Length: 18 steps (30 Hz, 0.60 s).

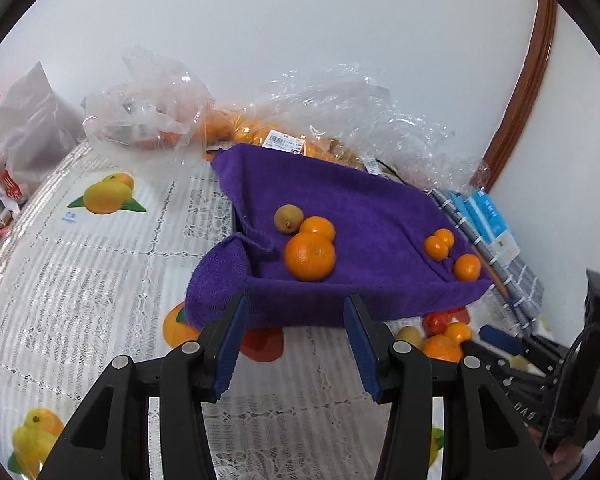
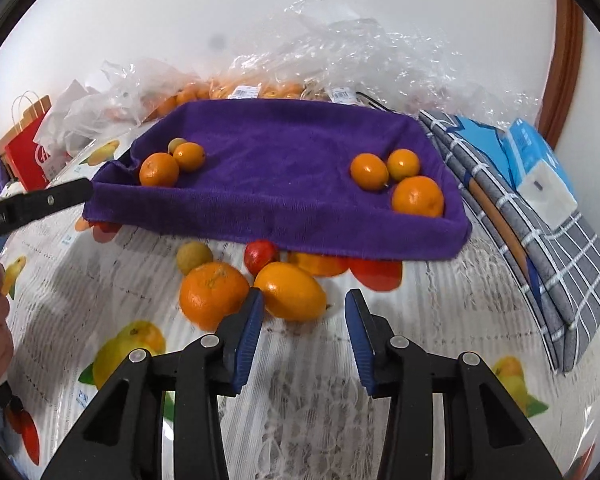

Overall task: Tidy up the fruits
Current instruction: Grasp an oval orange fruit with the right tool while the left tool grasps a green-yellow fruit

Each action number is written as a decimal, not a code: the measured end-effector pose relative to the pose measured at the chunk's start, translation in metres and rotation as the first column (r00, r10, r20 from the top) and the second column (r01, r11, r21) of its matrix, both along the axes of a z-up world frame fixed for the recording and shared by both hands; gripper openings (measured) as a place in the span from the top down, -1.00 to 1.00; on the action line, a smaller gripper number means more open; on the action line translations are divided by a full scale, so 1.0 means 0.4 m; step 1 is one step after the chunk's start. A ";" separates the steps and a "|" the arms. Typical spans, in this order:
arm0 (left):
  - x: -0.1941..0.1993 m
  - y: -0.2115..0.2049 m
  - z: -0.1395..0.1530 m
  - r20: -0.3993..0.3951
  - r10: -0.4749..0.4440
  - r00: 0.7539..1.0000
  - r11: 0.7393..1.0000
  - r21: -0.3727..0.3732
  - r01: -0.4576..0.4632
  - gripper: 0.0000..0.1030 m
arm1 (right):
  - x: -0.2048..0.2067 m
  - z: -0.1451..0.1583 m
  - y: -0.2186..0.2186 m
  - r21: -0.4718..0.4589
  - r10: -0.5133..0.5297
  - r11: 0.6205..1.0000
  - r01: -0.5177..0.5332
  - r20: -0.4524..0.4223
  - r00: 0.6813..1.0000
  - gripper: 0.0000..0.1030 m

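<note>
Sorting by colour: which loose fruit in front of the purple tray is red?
The small red fruit, tucked against the purple tray's front edge; the other loose ones are orange or yellowish-green.

Right tongs (image 2: 304,320) low over loose fruit in front of the purple tray.

Blue pads apart, nothing pinched; the left pad sits just beside a big orange (image 2: 212,294) and an oval orange fruit (image 2: 290,292) on the table (image 2: 320,392). A yellowish fruit (image 2: 194,257) and a red one (image 2: 261,256) lie right behind them. The towel-lined tray (image 2: 284,224) carries three fruits at its left end, three at its right. At far left, the other tongs' black arm (image 2: 40,204) reaches the tray's corner.
</note>
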State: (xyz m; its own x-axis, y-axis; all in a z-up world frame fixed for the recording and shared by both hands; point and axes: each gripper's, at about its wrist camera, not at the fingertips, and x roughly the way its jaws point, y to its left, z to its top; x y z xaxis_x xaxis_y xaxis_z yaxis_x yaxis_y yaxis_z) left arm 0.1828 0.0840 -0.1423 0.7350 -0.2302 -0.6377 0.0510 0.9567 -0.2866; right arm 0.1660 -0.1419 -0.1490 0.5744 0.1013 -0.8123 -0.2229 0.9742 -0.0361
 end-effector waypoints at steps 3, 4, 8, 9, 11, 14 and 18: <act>0.001 -0.006 -0.006 -0.003 0.005 1.000 1.000 0.013 -0.005 0.08 | 0.018 -0.009 0.001 0.003 0.003 1.000 -0.003 -0.008 1.000 0.17; 0.001 -0.006 -0.008 -0.004 0.006 1.000 1.000 0.013 -0.006 0.08 | 0.023 -0.012 0.001 0.010 0.009 1.000 -0.009 -0.009 1.000 0.14; 0.009 -0.011 -0.019 -0.028 -0.001 1.000 1.000 0.018 0.001 0.08 | 0.039 -0.023 0.005 0.018 0.018 1.000 -0.017 -0.017 1.000 0.14; 0.011 -0.011 -0.020 -0.031 -0.002 1.000 1.000 0.018 0.003 0.08 | 0.044 -0.026 0.004 0.022 0.015 1.000 -0.015 -0.017 1.000 0.14; 0.012 -0.015 -0.023 -0.033 0.000 0.999 1.000 0.026 0.001 0.08 | 0.053 -0.034 -0.003 0.038 0.003 0.999 -0.002 -0.032 0.999 0.16; 0.009 -0.025 -0.021 -0.026 -0.010 1.000 0.999 0.038 0.011 0.13 | 0.056 -0.043 -0.021 0.064 -0.002 0.998 0.006 -0.061 0.998 0.38; 0.010 -0.045 -0.030 -0.038 -0.045 0.998 0.997 0.055 0.047 0.15 | 0.033 -0.028 -0.055 0.040 -0.036 0.999 0.037 -0.025 0.999 0.38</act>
State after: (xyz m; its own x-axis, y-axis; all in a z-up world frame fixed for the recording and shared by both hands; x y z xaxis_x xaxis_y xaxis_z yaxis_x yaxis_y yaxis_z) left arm 0.1866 0.0661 -0.1541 0.7002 -0.2269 -0.6769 0.0860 0.9680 -0.2356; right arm 0.1793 -0.1637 -0.1604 0.5580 0.1136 -0.8220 -0.1876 0.9822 0.0084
